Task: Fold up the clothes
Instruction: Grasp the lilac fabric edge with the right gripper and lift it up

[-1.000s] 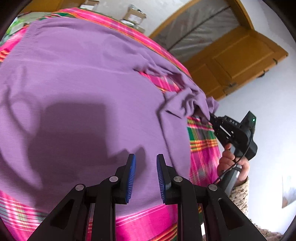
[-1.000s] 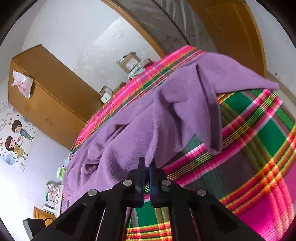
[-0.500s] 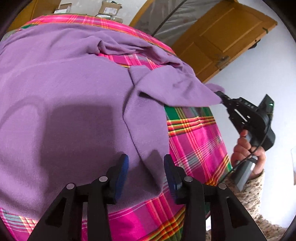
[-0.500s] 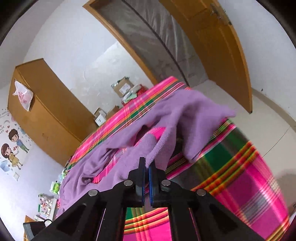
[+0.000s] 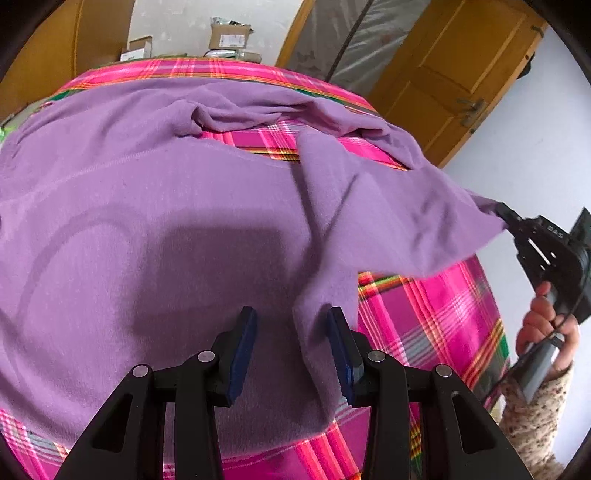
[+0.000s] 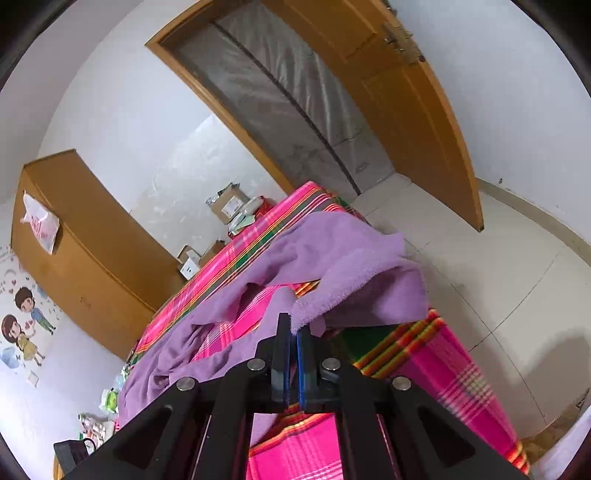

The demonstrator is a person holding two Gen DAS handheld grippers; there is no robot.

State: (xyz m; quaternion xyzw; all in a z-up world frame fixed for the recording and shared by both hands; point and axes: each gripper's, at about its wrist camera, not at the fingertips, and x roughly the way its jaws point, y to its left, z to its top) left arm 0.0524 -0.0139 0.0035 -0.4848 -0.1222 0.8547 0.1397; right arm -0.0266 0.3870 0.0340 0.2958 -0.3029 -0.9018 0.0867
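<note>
A purple garment point(image 5: 166, 221) lies spread over a table covered with a pink plaid cloth point(image 5: 436, 314). My left gripper point(image 5: 291, 314) hovers open over the garment's near right edge. A hanging fold of fabric sits between its blue pads, next to the right pad, and is not pinched. My right gripper point(image 5: 501, 212) is shut on a corner of the garment and holds it stretched out past the table's right side. In the right wrist view the purple fabric point(image 6: 332, 251) rises from the clamped jaws of the right gripper point(image 6: 293, 326) and drapes back onto the plaid cloth point(image 6: 424, 362).
A person's hand point(image 5: 543, 325) in a speckled knit sleeve holds the right gripper beside the table. Cardboard boxes point(image 5: 229, 35) stand beyond the far edge. A wooden door point(image 6: 406, 92) and tiled floor point(image 6: 498, 258) lie to the right, a wooden cabinet point(image 6: 92, 236) behind.
My right gripper has drawn the purple corner out to the right, off the table, stretching the fabric. My left gripper's jaws have widened, and it has shifted toward the garment's right edge.
</note>
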